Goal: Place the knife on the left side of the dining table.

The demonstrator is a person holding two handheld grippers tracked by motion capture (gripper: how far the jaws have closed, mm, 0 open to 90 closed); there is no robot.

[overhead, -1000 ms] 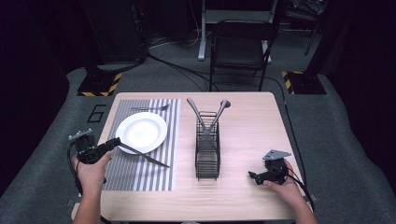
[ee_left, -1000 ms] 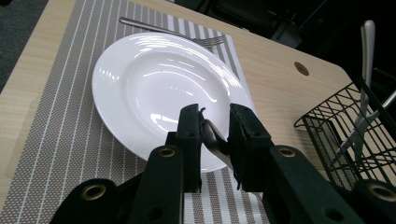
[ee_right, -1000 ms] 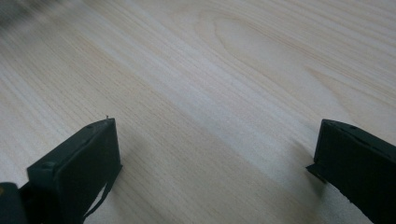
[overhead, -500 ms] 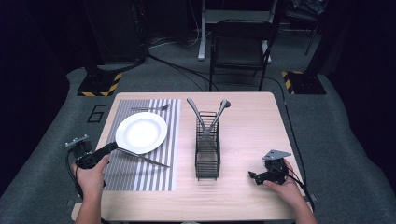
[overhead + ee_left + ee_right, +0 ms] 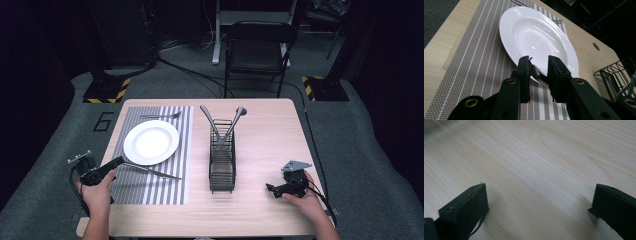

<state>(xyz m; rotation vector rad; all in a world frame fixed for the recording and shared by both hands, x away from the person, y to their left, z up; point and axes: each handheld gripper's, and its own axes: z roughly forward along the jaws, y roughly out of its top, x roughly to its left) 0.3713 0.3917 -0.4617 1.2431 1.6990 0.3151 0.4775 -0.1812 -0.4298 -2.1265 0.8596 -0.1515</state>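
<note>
I read a large "6" point(image 5: 102, 121) on the grey floor at the frame's left, beside my pale wood table point(image 5: 280, 140). My left tool point(image 5: 538, 65), lower left, clamps a knife point(image 5: 150, 171) lying on the striped placemat point(image 5: 165, 187) below the white plate point(image 5: 150, 142); my right tool point(image 5: 272, 190), lower right, gapes wide, holding nothing.

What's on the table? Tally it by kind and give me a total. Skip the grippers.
Plate: 1
Striped placemat: 1
Wire rack: 1
Cutlery: 4, namely the fork above the plate, the piece by the plate and the two pieces standing in the rack
Total: 7
</note>
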